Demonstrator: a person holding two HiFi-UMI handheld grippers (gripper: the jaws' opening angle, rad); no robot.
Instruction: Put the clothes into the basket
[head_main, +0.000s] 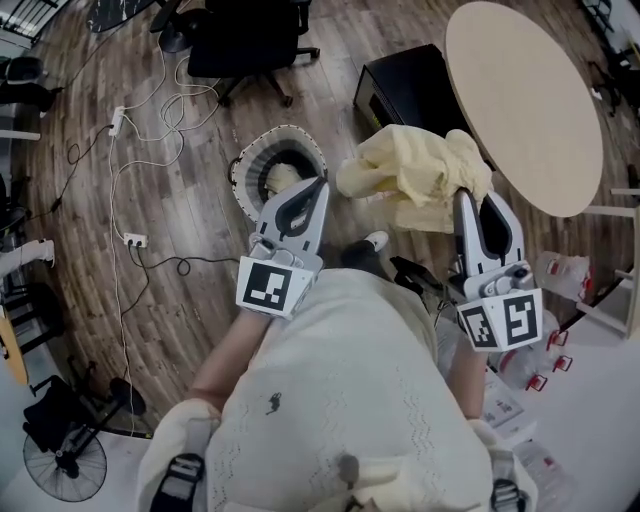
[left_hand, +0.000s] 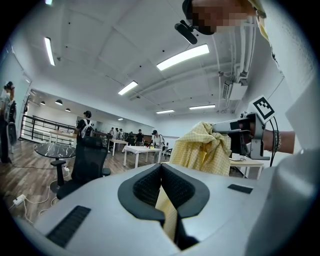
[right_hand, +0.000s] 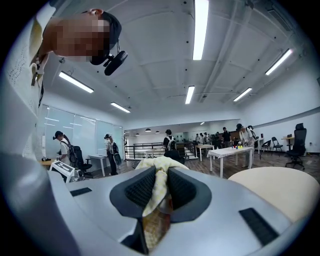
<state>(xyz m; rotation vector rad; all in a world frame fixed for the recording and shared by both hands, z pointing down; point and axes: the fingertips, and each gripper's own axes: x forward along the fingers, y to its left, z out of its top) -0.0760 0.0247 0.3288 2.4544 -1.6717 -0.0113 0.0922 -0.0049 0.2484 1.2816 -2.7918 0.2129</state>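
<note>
Head view: a yellow checked garment (head_main: 415, 170) hangs bunched in the air between the two tools, above the wooden floor (head_main: 190, 200). It is beside the basket (head_main: 244, 162), not in it. Left hand-held gripper (head_main: 318, 184): jaws pressed together on a thin strip of the garment's edge, as the left gripper view shows. Right hand-held gripper (head_main: 463, 194): jaws clamped on a thicker fold of the same cloth, as the right gripper view shows. The basket stands on the floor just left of the garment, with a pale item lying inside. A round table (head_main: 530, 100) sits to the right, its edge near the cloth, and a black box (head_main: 405, 90) is beside it. A black office chair (head_main: 245, 40) and white cables (head_main: 150, 130) are further off.
</note>
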